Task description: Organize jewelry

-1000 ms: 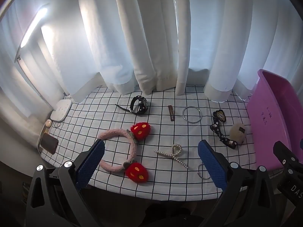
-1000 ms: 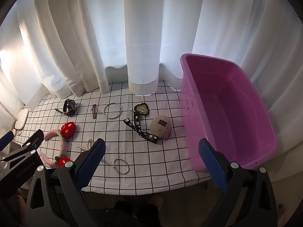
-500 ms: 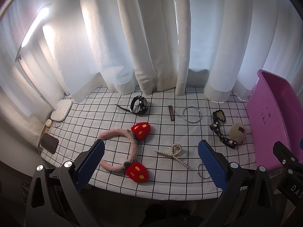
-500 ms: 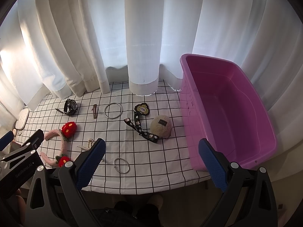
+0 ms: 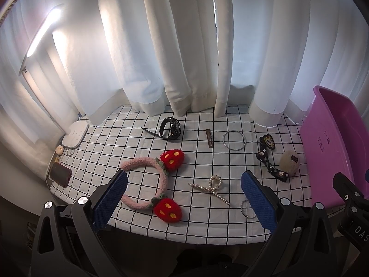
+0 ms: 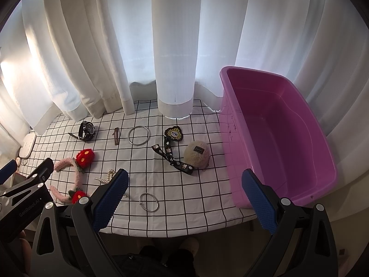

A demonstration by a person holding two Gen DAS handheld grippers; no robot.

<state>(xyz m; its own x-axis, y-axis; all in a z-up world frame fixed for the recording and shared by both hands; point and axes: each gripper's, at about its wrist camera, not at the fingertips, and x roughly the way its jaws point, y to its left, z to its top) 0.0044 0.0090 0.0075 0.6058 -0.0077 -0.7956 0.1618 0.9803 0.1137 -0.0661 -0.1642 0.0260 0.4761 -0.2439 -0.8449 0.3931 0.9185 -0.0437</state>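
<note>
Left wrist view: we hold the left gripper [image 5: 183, 192] spread wide, empty, at lower centre.
Headband: the pink fuzzy headband with red plush strawberries [image 5: 159, 180] lies at centre, soft and light; we judge the padded arc the best hold.
Right wrist view: our right gripper [image 6: 184, 192] gapes wide, empty.
Bin: the magenta plastic tub [image 6: 279, 136] sits right, nothing inside.
Bangle: the thin silver ring [image 6: 148, 202] at lower centre looks slippery.

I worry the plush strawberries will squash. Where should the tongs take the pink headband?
Probably the bare pink arc of the headband between its two strawberries, from straight above. It lies flat on the checked cloth, and there the band is narrow enough for the open left tongs to straddle.
</note>
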